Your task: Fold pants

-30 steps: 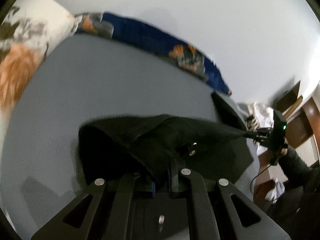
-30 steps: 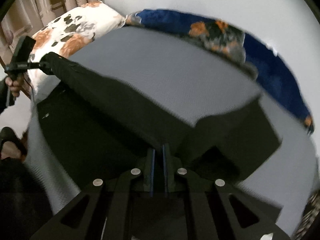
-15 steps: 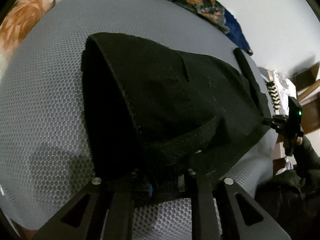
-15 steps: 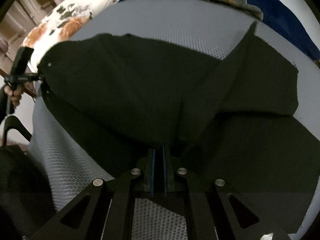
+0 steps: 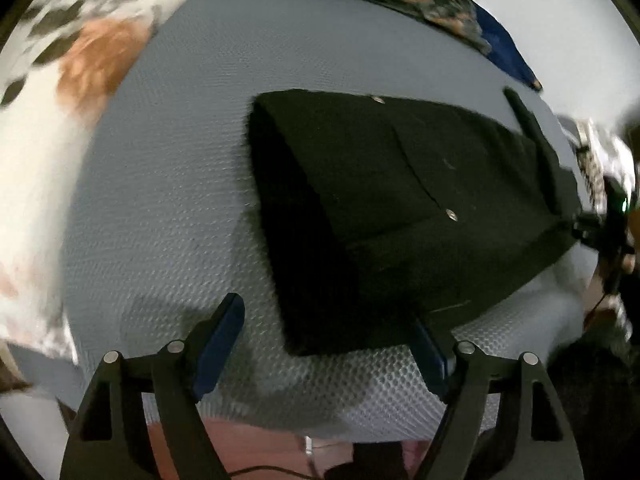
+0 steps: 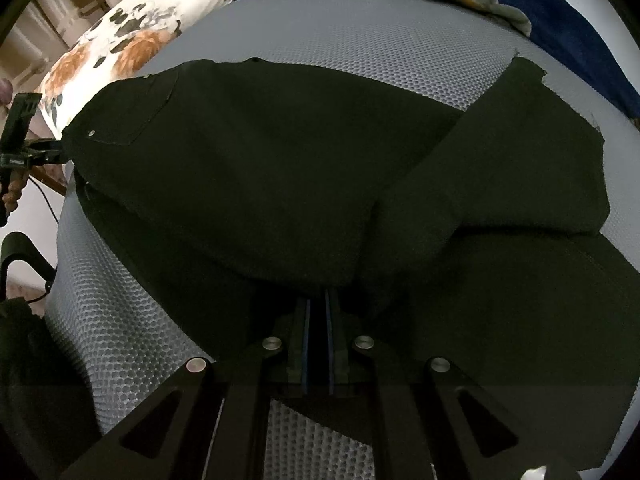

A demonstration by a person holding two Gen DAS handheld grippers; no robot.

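Note:
Black pants (image 5: 400, 208) lie folded over on a grey mesh-textured mattress (image 5: 168, 208). My left gripper (image 5: 328, 344) is open, its fingers (image 5: 220, 340) spread on either side of the pants' near corner, touching nothing. My right gripper (image 6: 318, 320) is shut on the pants' edge (image 6: 320, 272), with cloth (image 6: 280, 180) spread out in front of it. The right gripper also shows in the left wrist view (image 5: 596, 232) at the pants' far right corner. The left gripper shows in the right wrist view (image 6: 40, 156) at the pants' left end.
A white pillow with orange and black flowers (image 5: 60, 100) lies at the left. A blue flowered blanket (image 6: 520, 8) runs along the wall at the back. The mattress's front edge (image 5: 320, 420) is just below the left gripper.
My left gripper has opened and let go of the pants, pulling back toward the mattress edge. The pants have been lowered flat onto the mattress. The right gripper keeps its grip.

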